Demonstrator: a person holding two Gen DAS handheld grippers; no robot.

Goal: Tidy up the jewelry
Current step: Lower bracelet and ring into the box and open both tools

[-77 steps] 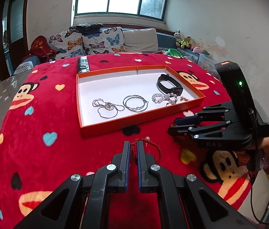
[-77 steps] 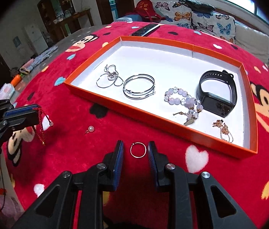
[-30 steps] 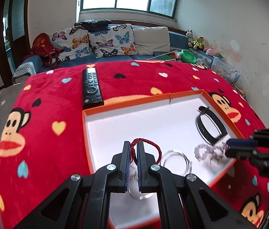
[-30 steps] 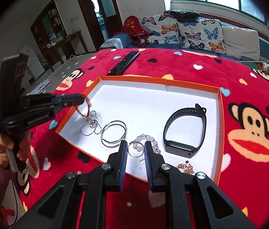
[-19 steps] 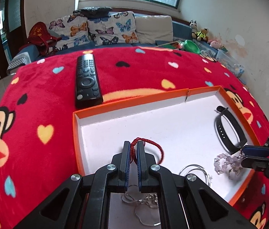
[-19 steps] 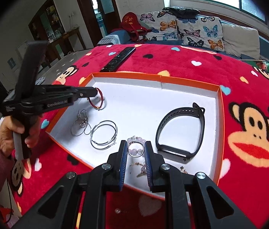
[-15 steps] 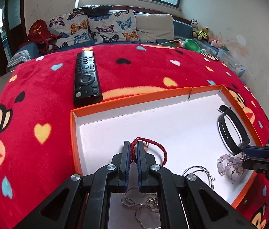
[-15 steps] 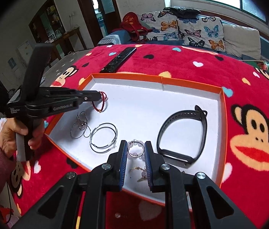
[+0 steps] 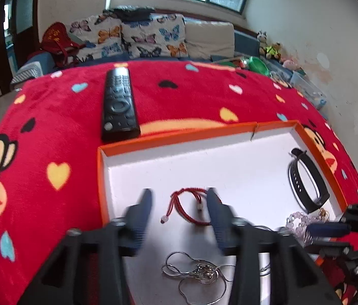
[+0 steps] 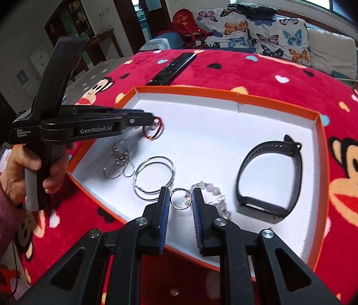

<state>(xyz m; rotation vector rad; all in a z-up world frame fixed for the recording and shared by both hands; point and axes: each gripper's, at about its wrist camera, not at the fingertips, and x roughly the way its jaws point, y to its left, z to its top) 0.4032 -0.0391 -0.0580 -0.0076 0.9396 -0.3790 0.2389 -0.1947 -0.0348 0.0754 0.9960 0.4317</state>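
Note:
The orange tray point(image 9: 179, 135) with a white floor holds the jewelry. My left gripper point(image 9: 179, 198) is open, its blurred fingers spread either side of the red cord bracelet point(image 9: 191, 207), which lies on the tray floor. My right gripper point(image 10: 181, 198) is shut on a small silver ring point(image 10: 180, 197) and holds it over the tray's near edge. In the right wrist view the left gripper point(image 10: 151, 122) sits over the red bracelet point(image 10: 156, 131) at the tray's left end point(image 10: 128, 96).
In the tray lie a silver chain necklace point(image 9: 199, 277), silver hoops point(image 10: 153, 176), a pale bead bracelet point(image 10: 212, 193) and a black watch band point(image 10: 273, 175). A black remote point(image 9: 118, 104) lies on the red monkey-print cloth behind the tray. A sofa with cushions stands beyond.
My left gripper has opened and let go of the red bracelet, which now lies on the tray floor. My right gripper still holds the ring, moved slightly over the tray.

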